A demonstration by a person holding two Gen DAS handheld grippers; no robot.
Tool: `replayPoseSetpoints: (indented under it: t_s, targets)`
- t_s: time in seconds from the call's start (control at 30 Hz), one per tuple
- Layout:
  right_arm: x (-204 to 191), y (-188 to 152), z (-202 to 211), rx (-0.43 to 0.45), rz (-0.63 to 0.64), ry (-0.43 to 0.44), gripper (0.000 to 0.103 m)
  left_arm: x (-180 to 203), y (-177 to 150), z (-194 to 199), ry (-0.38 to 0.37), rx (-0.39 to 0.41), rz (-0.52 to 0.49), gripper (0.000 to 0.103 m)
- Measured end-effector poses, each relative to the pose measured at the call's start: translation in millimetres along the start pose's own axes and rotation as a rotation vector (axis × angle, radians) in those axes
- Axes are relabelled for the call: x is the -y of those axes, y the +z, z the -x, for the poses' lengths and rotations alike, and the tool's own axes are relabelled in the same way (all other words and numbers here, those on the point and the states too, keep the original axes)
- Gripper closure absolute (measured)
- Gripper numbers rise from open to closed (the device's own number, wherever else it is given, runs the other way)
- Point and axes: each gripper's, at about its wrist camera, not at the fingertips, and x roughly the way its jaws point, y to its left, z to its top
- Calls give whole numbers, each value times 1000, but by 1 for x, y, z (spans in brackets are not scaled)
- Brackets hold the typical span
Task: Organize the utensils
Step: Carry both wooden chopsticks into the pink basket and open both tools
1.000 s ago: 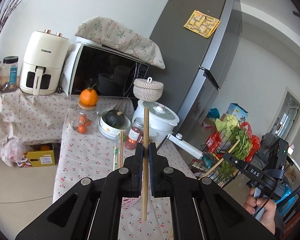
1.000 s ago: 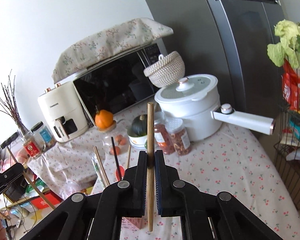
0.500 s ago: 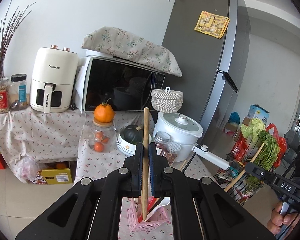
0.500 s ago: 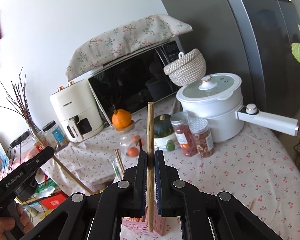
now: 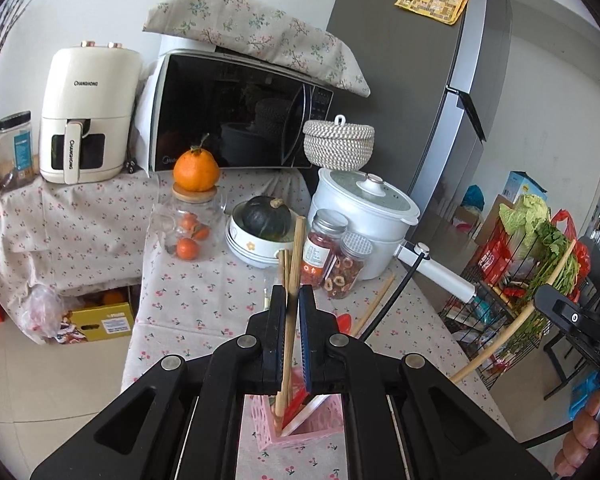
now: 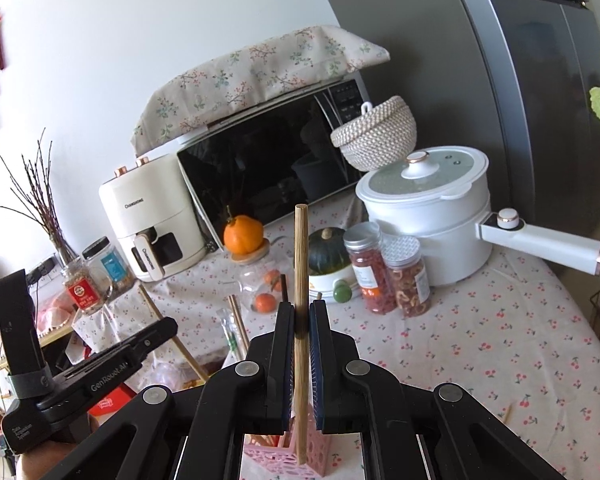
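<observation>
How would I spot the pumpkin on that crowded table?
Find the black microwave under the floral cloth. In front of it on the table, beside the white pot, a white bowl holds the pumpkin. It is the only dark green, ribbed, round thing; its neighbours are jars and oranges.

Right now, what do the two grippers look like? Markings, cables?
Both are matte black plastic linkages with silver pivot screws and blue-edged pads on the jaws. The left gripper carries white "GenRobot.AI" lettering and a small label at the handle. A thin black cable runs to the right gripper.
</observation>
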Motion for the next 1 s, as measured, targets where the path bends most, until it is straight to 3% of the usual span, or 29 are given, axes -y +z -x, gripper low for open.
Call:
replayPoseSetpoints:
  t_s: [0.03,0.1,0.13,0.17,0.2,0.47,0.63,1.0]
  targets:
    - [0,1,0,4,-2,1,97,0,-1,-2,1,-18,5,93]
    - [0,2,1,13,-10,7,97,3,-4,-2,18,-45,4,71]
    - [-1,3,2,20,-13,10,97,3,-6,-1,27,-52,5,44]
    - [-1,4,3,29,-16,12,97,3,-8,2,35,-56,9,24]
    - [-2,5,5,37,-17,15,97,3,-10,5,39,-57,16,20]
    - [-9,6,-2,52,-18,19,97,-14,-35,13,88,-174,35,0]
    - [-13,3,-15,54,-1,-3,97,-31,-45,20,86,-179,94,0]
    - [-14,-11,-44,-3,8,7,93,-34,-51,22,90,-186,81,0]
